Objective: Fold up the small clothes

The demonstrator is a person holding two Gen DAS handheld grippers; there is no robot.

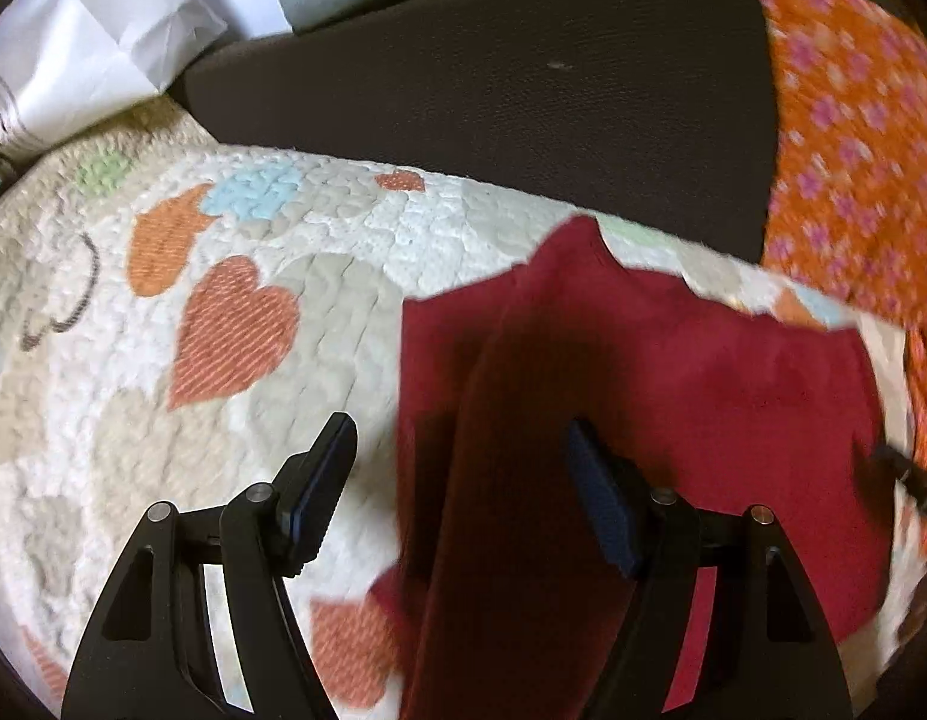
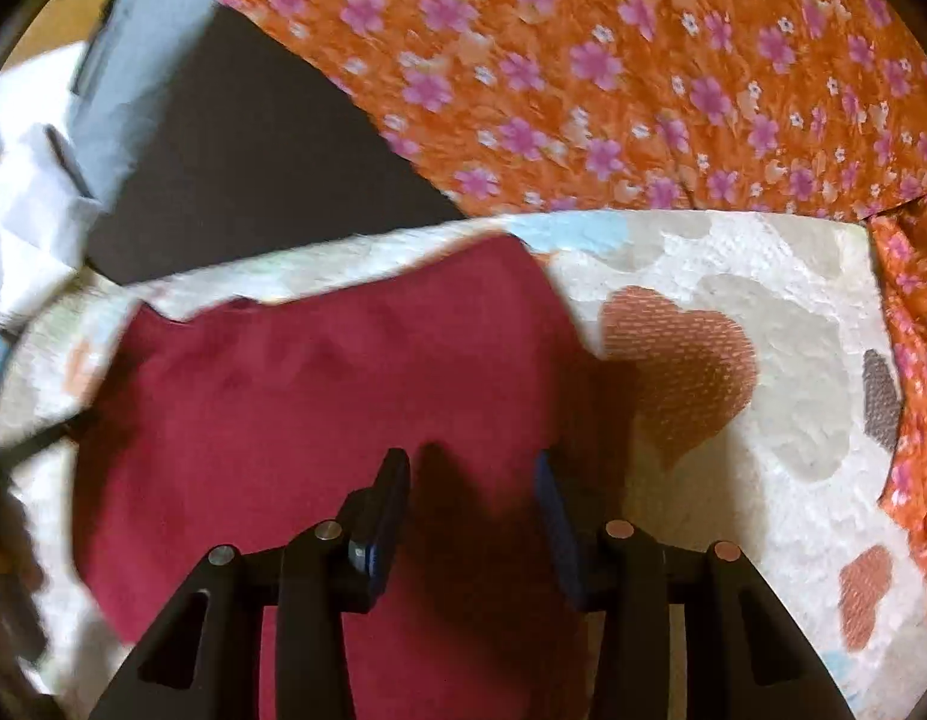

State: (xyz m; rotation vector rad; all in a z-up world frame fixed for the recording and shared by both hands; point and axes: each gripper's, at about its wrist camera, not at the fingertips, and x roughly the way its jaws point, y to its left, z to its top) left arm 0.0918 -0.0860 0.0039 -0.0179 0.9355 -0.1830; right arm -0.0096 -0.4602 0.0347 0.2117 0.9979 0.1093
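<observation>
the dark red fabric garment [image 2: 319,396] lay flat on the cream quilted heart-print mat [image 1: 163,420]. left tongs [image 1: 460,501] gaped wide over its left edge, right tongs [image 2: 472,510] half-spread above it, neither grasping. i'd pinch near corners evenly, then fold far.

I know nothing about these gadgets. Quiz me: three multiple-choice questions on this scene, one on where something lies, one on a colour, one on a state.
1. The garment lies on:
A. a heart-patterned mat
B. bare wood
C. a metal tray

2. The garment is:
A. blue
B. dark red
C. green

3. The left gripper is:
A. clamped on paper
B. shut tight
C. open

Answers:
1 A: the garment rests on the heart mat.
2 B: it shows dark red in both views.
3 C: the left gripper has its fingers apart, with a fold of cloth between them ungripped.
</observation>
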